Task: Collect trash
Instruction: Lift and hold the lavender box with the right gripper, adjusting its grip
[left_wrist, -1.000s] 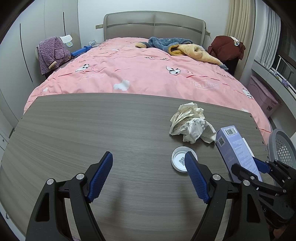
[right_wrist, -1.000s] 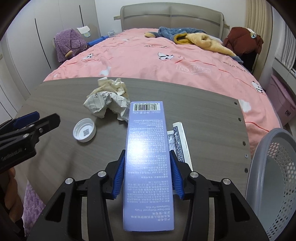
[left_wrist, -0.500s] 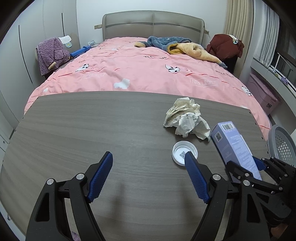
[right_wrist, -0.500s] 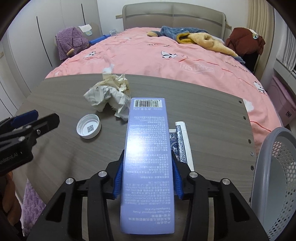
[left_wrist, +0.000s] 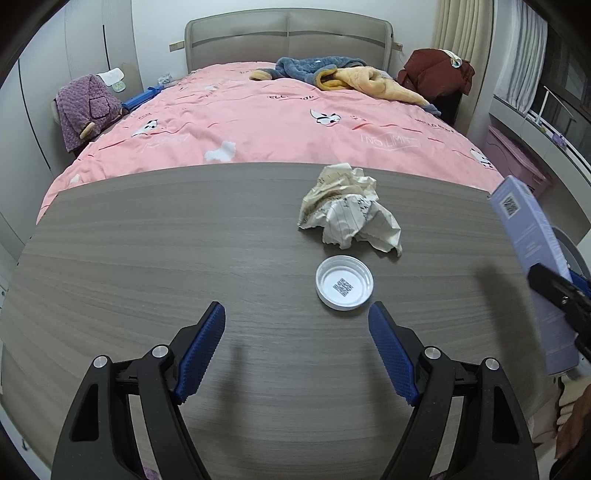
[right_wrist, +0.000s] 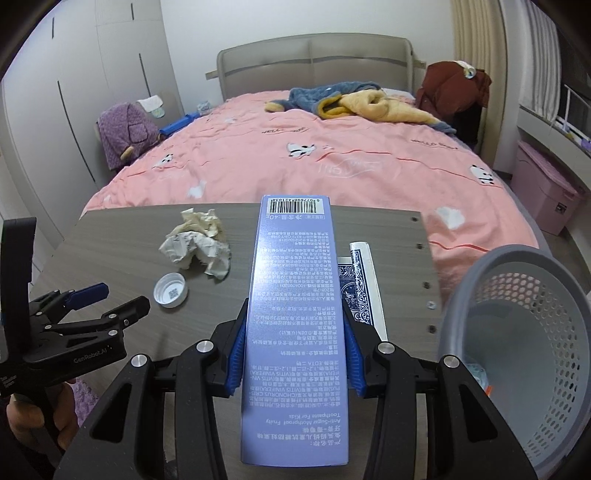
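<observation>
My right gripper (right_wrist: 295, 343) is shut on a long lilac toothpaste box (right_wrist: 295, 314) and holds it above the grey wooden table (right_wrist: 118, 236). The box also shows at the right edge of the left wrist view (left_wrist: 532, 243). A grey mesh waste basket (right_wrist: 517, 332) stands just right of the table edge. My left gripper (left_wrist: 295, 347) is open and empty, low over the table. A white bottle cap (left_wrist: 344, 282) lies just ahead of it, and a crumpled paper ball (left_wrist: 349, 216) lies beyond the cap.
A blue patterned card pack (right_wrist: 360, 291) lies on the table under the box. A pink bed (left_wrist: 277, 122) with clothes on it stands behind the table. A pink storage box (right_wrist: 546, 188) is at the right wall.
My right gripper has lifted the toothpaste box higher and moved it right, nearer the basket. The left gripper has drawn back a little from the cap and stays open.
</observation>
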